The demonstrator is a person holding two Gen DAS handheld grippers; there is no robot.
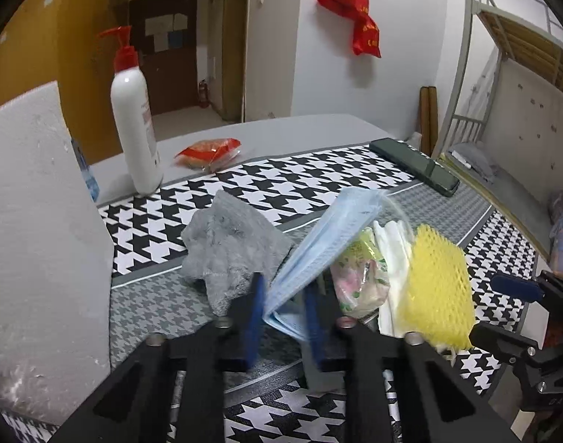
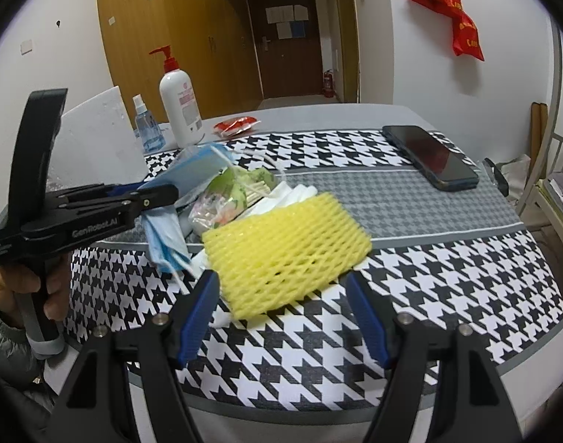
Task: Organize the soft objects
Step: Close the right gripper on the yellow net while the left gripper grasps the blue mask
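A person's left gripper [image 1: 283, 317] clamps its blue pads on the near edge of a light-blue face mask [image 1: 318, 247], which stands tilted up off the houndstooth table mat [image 1: 281, 184]. In the right wrist view the same mask [image 2: 193, 170] hangs from those closed fingers, with the person's hand [image 2: 27, 284] wrapped around the handle. The right gripper [image 2: 283, 317] hovers with its fingers apart, the near end of a yellow foam net [image 2: 285, 247] just ahead of them; no pad touches it. The net lies near the mat's middle, on white gloves [image 1: 392, 243] and beside a crinkled floral packet [image 1: 359, 277]. A grey cloth [image 1: 230, 251] sits crumpled to the left of the mask. At the mat's far right corner lies a dark phone [image 2: 432, 157]; a white pump bottle [image 1: 135, 125] stands at its far left edge, beside a white foam board [image 1: 41, 221].
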